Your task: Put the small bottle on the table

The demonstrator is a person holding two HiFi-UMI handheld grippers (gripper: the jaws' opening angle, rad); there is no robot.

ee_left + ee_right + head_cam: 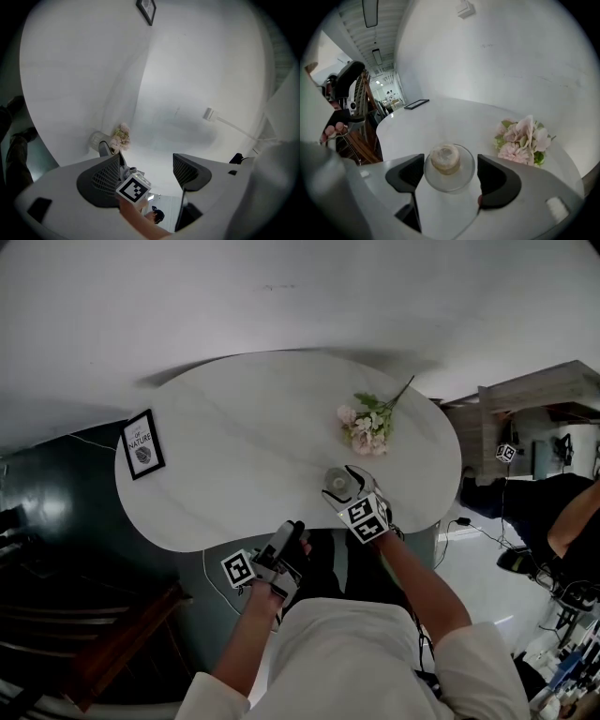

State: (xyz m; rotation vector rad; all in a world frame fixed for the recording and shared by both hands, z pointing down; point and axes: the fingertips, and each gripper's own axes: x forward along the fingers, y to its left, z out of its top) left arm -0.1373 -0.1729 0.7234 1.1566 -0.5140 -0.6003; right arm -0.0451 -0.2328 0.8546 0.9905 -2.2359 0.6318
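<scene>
Item one: a small clear bottle [338,482] with a pale round cap is standing upright on the white oval marble-look counter [253,427], close to its near edge and just in front of a bunch of pink flowers with green leaves [367,426]. Item two: your right claw [345,486] is reaching over that edge and bracketing the bottle. In the right gripper view its dark jaws are standing spread to either side of the bottle [446,159], one edge looking to be touching the glass and the other showing a thin gap, so the right claw [450,165] is not clamping it. Item three: your left claw [289,538] is hanging off the counter, just short of the near edge and beside your right forearm. In the left gripper view the left claw [146,164] is showing its jaws wide apart with nothing between them. Item four: a black-framed print [142,443] is lying at the counter's far left rim, well apart from bottle and flowers. Item five: the right claw's marker cube [366,518] is facing upward beside your wrist.
</scene>
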